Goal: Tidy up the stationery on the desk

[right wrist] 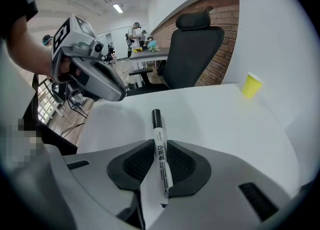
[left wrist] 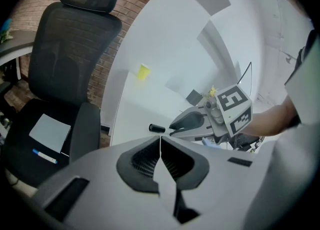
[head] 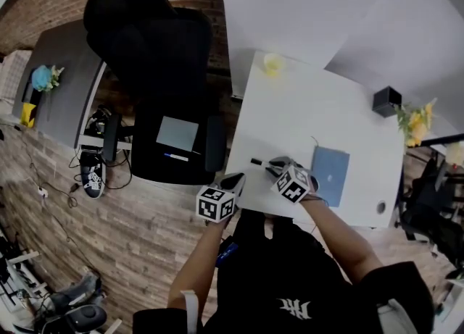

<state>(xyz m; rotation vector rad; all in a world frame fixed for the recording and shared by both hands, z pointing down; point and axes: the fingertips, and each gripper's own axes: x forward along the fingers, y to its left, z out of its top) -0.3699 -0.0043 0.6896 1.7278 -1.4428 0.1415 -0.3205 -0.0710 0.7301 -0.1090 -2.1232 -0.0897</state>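
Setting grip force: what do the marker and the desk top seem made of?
Marker: probably plastic, smooth white barrel with printed lettering and black cap. Desk top: likely laminate, matte white, even and without visible grain.

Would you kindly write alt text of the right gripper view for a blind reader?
The right gripper clamps a black-capped white marker over a white desk. The left gripper hovers at upper left; a yellow cup and black office chair stand beyond.

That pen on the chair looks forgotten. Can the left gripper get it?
Probably yes. The left gripper is empty beside the chair, and the pen lies uncovered on its seat. Only the armrest stands between; the shut fingers must open first.
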